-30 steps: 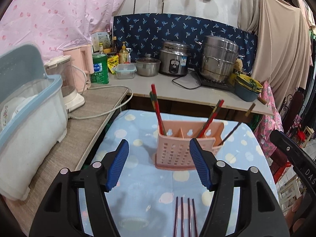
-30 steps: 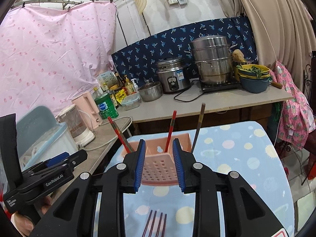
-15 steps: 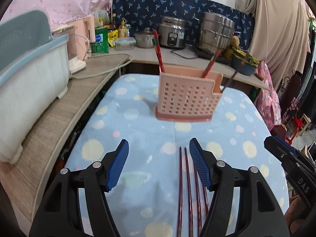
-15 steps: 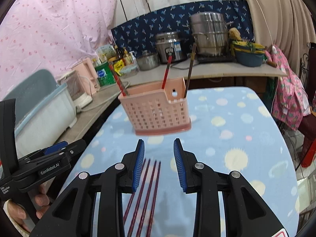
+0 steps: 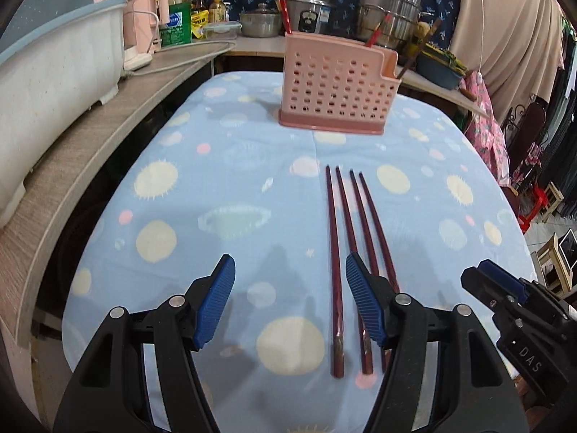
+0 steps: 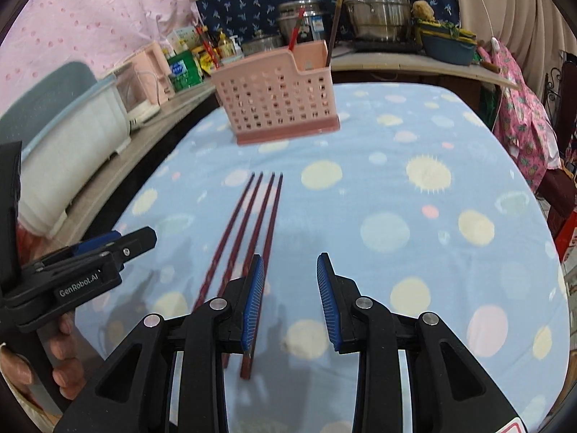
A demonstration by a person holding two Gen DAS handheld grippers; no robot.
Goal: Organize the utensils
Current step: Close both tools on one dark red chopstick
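Note:
Several dark red chopsticks (image 5: 346,238) lie side by side on the blue dotted tablecloth (image 5: 202,187); they also show in the right wrist view (image 6: 252,223). A pink perforated utensil holder (image 5: 335,90) stands beyond them with a few chopsticks upright in it; it also shows in the right wrist view (image 6: 277,97). My left gripper (image 5: 288,288) is open and empty, low over the cloth just left of the chopsticks. My right gripper (image 6: 290,288) is open and empty, just right of the chopsticks' near ends.
A grey side counter (image 5: 90,137) with a white and blue tub (image 5: 54,57) runs along the left. Pots (image 5: 389,3), bottles and a rice cooker stand on the counter behind the holder. The table edge drops off at the right (image 6: 548,216).
Both grippers have dropped and pulled back from the pink holder toward the near end of the table. The lying chopsticks are now in full view between them. The right jaws have opened wider.

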